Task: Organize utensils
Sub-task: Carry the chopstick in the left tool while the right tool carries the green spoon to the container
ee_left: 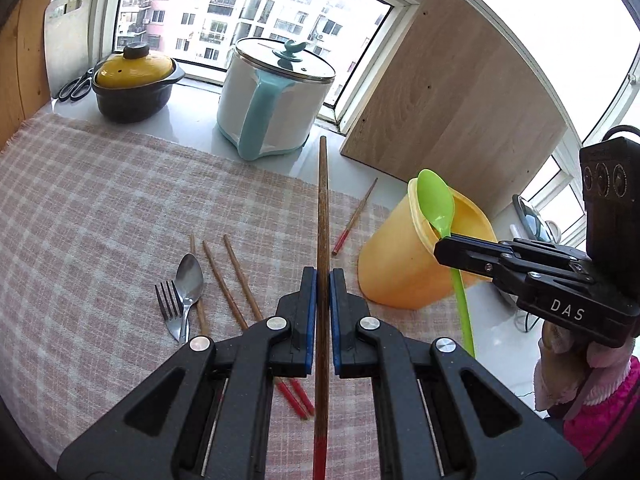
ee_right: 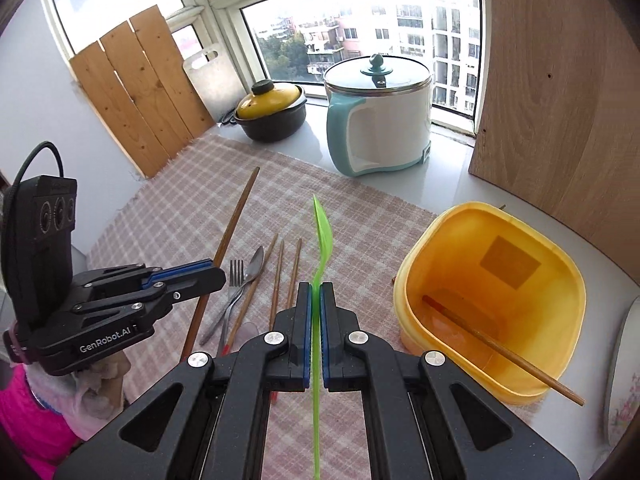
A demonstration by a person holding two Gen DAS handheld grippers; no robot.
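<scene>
At the bottom centre of the left wrist view, the left gripper (ee_left: 323, 280) is clamped on a long wooden chopstick (ee_left: 322, 216), its red end toward the camera and its plain tip pointing up the frame. In the right wrist view the right gripper (ee_right: 315, 294) pinches the handle of a green plastic spoon (ee_right: 323, 236) seen edge-on — the bowl stands just above the fingertips. From the left camera that spoon's bowl shows at centre right, in front of the rim of the yellow container (ee_left: 400, 268).

Beyond the fingers, on the checked cloth (ee_left: 100, 200), lie a metal fork (ee_left: 170, 308) and metal spoon (ee_left: 188, 284) side by side at lower left, with several more chopsticks (ee_left: 236, 280) just right of them. One chopstick (ee_right: 500, 348) already rests slanted inside the yellow container at the right of the right wrist view.

Farther back, near the window, stand a white-and-teal pot (ee_left: 276, 100) and — to its left — a dark casserole with a yellow lid (ee_left: 134, 80).
</scene>
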